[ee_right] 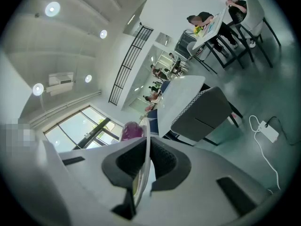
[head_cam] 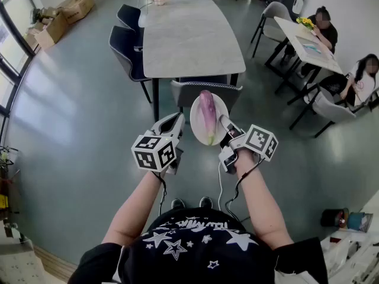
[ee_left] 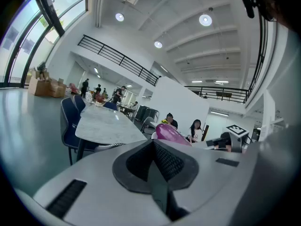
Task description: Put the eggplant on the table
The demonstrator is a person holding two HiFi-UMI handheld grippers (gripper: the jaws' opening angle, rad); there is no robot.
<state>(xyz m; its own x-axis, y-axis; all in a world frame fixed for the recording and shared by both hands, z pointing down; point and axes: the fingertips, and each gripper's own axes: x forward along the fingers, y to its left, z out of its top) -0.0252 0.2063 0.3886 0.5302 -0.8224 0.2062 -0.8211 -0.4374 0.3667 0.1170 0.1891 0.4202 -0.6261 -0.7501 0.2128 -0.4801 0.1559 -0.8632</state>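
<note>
Grey floor fills the head view, with a pale marble worktop (head_cam: 189, 34) beyond the white plate (head_cam: 196, 122). The purple eggplant (head_cam: 206, 116) lies lengthwise on that plate, and the left gripper (head_cam: 173, 123) hangs just left of it. The left gripper view shows its jaws pressed together on nothing. The right gripper view shows the right gripper (ee_right: 143, 140) clamped on the plate's thin rim. The eggplant looks glossy, firm, fairly light and apt to roll, so a hold across its thick middle seems safest.
</note>
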